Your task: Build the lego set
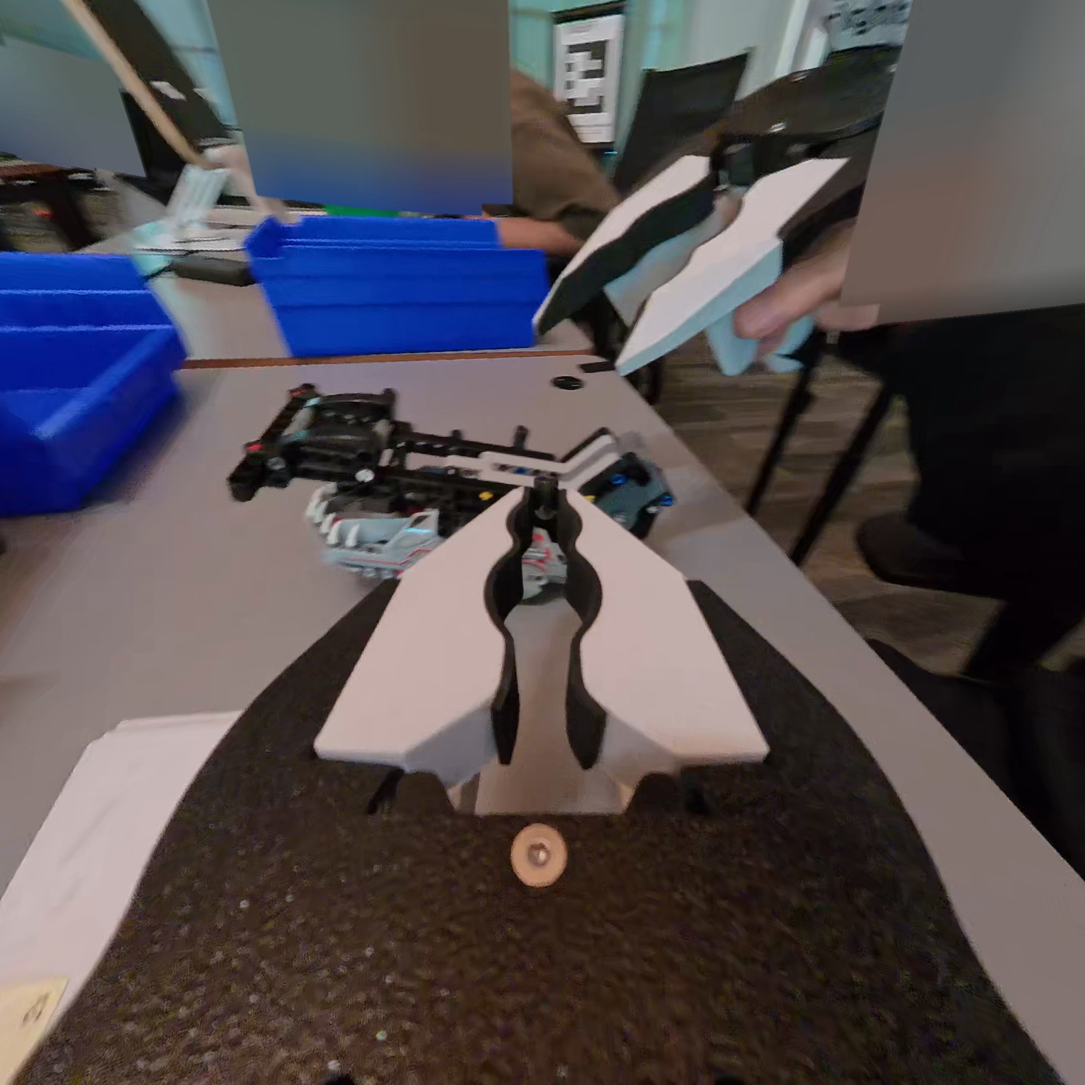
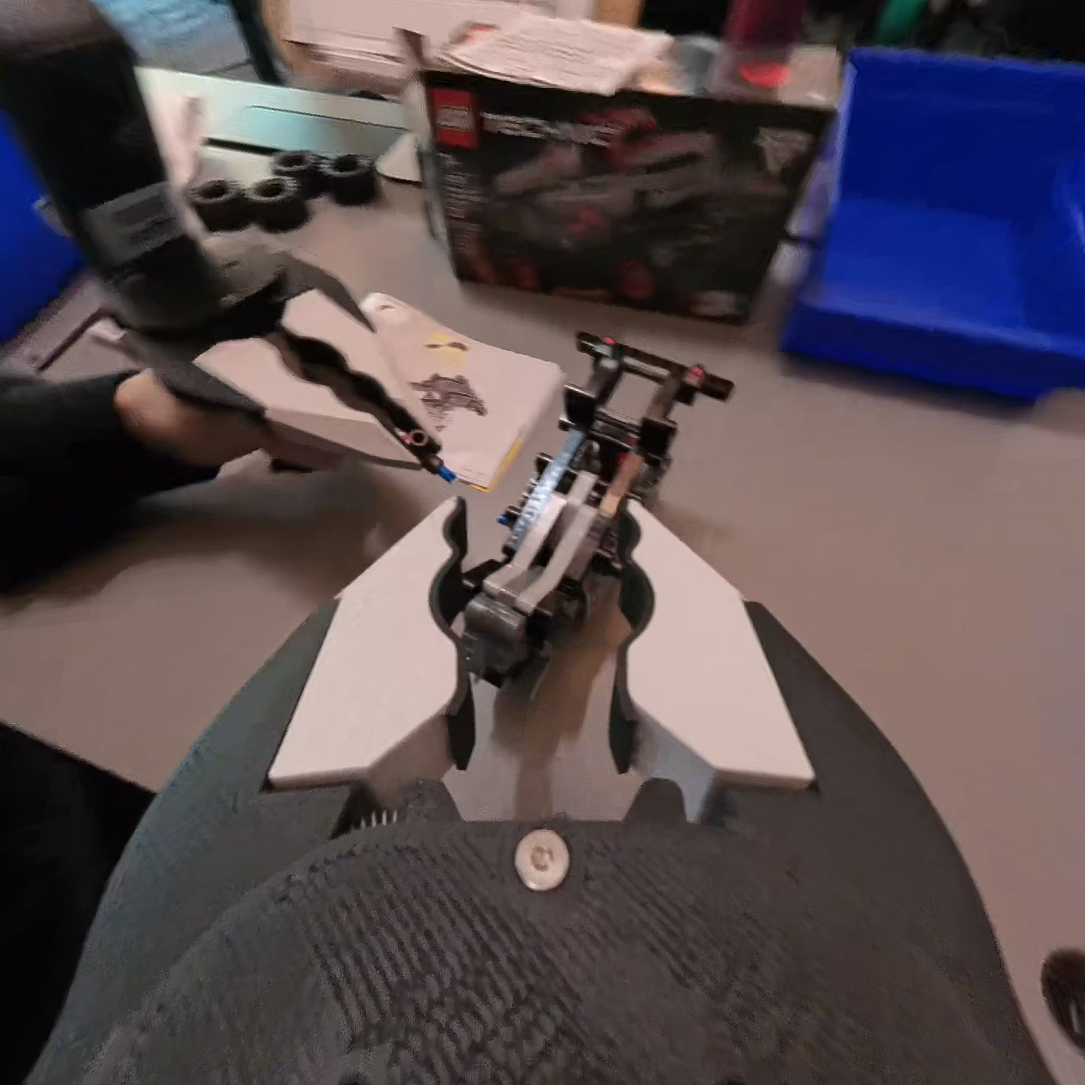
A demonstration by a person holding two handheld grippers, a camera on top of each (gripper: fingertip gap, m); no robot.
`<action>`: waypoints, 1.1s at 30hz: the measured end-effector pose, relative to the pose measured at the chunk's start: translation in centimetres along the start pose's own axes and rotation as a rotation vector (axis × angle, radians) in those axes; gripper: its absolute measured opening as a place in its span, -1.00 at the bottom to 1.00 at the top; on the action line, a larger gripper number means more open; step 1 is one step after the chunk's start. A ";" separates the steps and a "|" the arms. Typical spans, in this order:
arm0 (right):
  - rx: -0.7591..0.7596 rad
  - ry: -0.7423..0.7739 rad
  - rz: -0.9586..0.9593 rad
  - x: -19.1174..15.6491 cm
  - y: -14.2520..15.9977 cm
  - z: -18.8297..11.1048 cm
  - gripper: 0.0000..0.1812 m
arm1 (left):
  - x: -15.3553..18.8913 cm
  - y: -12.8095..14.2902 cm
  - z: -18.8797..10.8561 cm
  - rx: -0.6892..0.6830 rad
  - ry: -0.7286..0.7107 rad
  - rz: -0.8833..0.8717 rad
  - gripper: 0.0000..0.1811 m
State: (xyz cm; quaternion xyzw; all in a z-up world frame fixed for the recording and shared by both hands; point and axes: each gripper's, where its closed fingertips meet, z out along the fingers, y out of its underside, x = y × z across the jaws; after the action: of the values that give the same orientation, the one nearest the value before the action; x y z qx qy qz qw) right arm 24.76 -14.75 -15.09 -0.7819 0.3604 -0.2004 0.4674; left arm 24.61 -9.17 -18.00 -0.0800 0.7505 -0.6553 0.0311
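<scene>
A partly built black, grey and white Lego vehicle frame (image 1: 411,464) lies on the grey table (image 1: 147,587). My left gripper (image 1: 543,506) is shut on a small black connector piece (image 1: 543,493) just in front of the frame's white beam. In the right wrist view the left gripper (image 2: 428,455) shows at the left, holding that piece (image 2: 420,437), which has a blue pin end. My right gripper (image 2: 546,516) is wide open and empty, with the frame (image 2: 587,469) seen between its fingers. In the left wrist view the right gripper (image 1: 581,345) is held in the air off the table's right edge.
Blue bins (image 1: 399,282) stand at the back and left, and another bin (image 2: 939,235) at the right. The Lego box (image 2: 616,194), several black tyres (image 2: 282,188) and an open instruction booklet (image 2: 469,399) are on the table. A person sits across the table.
</scene>
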 end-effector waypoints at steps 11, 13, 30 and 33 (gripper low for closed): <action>-0.246 0.035 0.109 1.5 2.5 5.6 -0.26 | -1.7 1.7 2.3 -0.075 -0.164 -0.009 -0.94; -0.241 0.050 0.106 1.9 1.9 5.7 -0.34 | -1.6 1.8 2.3 -0.089 -0.172 0.016 -0.95; -0.317 0.018 0.202 2.1 3.0 6.0 -0.56 | -1.3 2.1 2.8 -0.105 -0.189 0.070 -0.94; -0.300 0.014 0.204 2.0 2.7 5.8 -0.48 | -1.2 2.2 2.9 -0.118 -0.192 0.088 -0.95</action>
State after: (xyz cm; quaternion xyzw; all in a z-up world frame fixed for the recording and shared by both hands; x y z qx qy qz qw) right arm 28.83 -13.62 -20.35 -0.8008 0.4671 -0.1014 0.3608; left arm 26.06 -11.54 -20.66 -0.1110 0.7839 -0.5975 0.1271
